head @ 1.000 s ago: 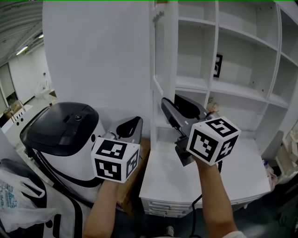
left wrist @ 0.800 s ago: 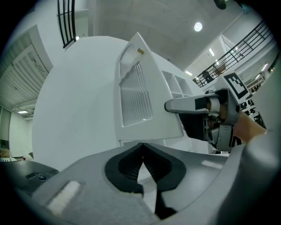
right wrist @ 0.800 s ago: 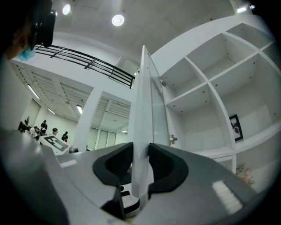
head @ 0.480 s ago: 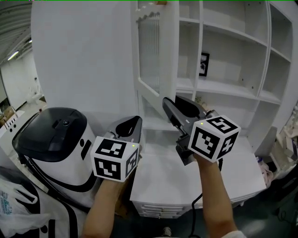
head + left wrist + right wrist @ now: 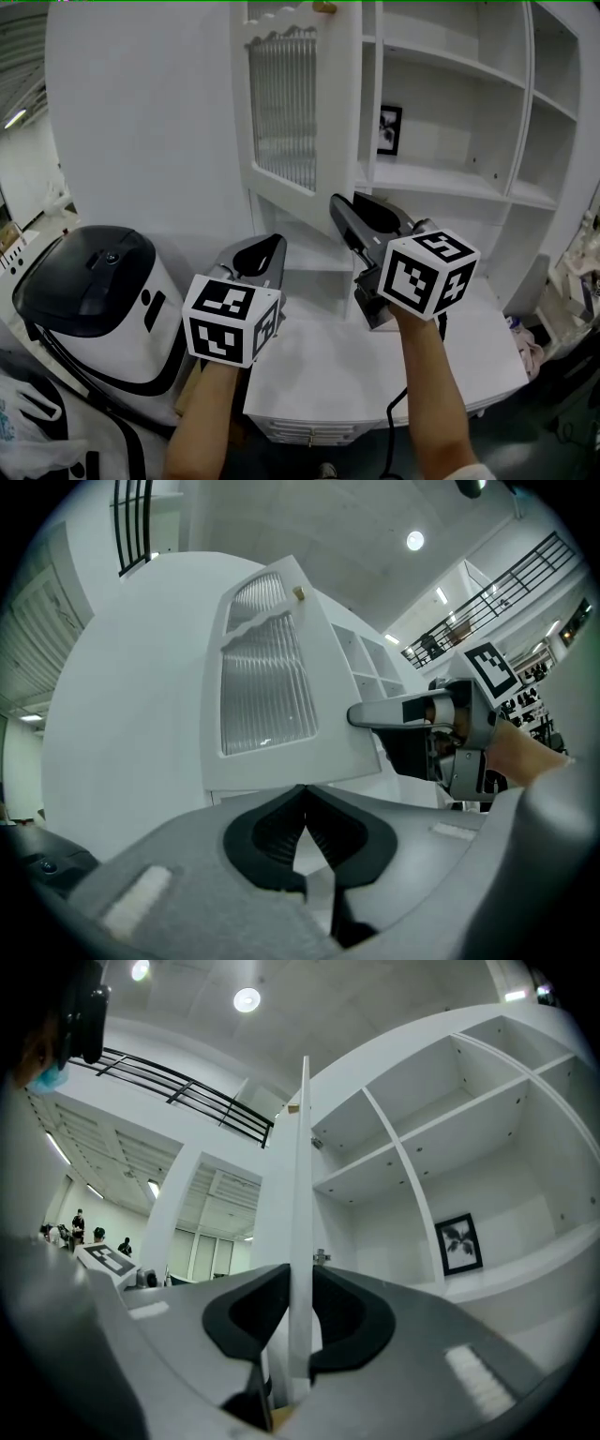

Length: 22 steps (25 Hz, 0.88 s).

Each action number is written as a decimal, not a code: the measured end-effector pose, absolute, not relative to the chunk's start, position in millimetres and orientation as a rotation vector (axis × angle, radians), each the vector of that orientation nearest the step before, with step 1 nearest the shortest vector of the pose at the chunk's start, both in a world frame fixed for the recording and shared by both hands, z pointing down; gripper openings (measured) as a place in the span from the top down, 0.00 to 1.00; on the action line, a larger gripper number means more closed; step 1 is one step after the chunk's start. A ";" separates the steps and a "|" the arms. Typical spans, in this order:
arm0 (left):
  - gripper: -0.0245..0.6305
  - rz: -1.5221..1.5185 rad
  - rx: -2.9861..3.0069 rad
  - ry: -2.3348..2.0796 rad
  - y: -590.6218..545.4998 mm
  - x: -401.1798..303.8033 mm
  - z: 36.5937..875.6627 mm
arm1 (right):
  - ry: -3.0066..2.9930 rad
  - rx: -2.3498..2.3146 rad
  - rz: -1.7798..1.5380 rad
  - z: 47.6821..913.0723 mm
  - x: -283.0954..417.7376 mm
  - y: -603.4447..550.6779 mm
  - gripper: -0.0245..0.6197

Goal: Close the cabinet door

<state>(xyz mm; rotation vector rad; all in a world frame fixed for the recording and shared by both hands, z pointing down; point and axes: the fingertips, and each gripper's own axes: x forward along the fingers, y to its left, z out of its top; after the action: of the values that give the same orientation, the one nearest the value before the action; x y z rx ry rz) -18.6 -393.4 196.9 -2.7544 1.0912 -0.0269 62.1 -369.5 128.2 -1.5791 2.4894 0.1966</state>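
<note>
The white cabinet door [image 5: 300, 112] with a ribbed glass panel stands open, hinged at the left of the open shelves [image 5: 450, 178]. A small knob [image 5: 324, 7] sits near its top. My right gripper [image 5: 345, 217] reaches to the door's lower free edge. In the right gripper view the door [image 5: 302, 1194] is seen edge-on between the closing jaws of the right gripper [image 5: 300, 1274], and both pads touch it. My left gripper [image 5: 267, 248] hovers left of it, in front of the door's face [image 5: 272, 686]. The left gripper [image 5: 305, 794] is shut and holds nothing.
A black-and-white machine [image 5: 94, 291] stands at the left, close to my left arm. Below the shelves a white countertop [image 5: 375, 375] sticks out over drawers. A framed picture [image 5: 389, 129] stands on one shelf. A plastic bag [image 5: 19, 422] lies at the lower left.
The cabinet and the machine have slid left in the head view. The door, edge-on before, now shows its glass face. Both grippers keep their places in the picture.
</note>
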 end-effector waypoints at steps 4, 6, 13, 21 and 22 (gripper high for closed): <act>0.96 -0.021 -2.755 1.083 -400.3 -8.9 198.1 | 2.484 -1.578 0.191 129.0 73.3 -376.9 0.84; 0.96 -0.019 -2.758 1.080 -404.7 -0.7 198.1 | 2.484 -1.575 0.189 129.0 81.4 -381.2 0.84; 0.96 -0.018 -2.772 1.055 -421.7 29.1 196.8 | 2.483 -1.565 0.186 128.5 108.2 -397.4 0.83; 0.96 -0.018 -2.767 1.042 -441.5 50.8 194.3 | 2.466 -1.597 0.195 127.6 132.3 -416.9 0.81; 0.96 -0.017 -2.767 1.042 -444.5 52.4 193.8 | 2.462 -1.607 0.196 127.4 135.0 -420.2 0.80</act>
<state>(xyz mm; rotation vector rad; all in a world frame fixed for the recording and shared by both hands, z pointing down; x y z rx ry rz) 52.4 -444.5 193.8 -2.7666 1.0425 -0.0169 135.0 -420.2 127.4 -1.6066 2.4621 0.1964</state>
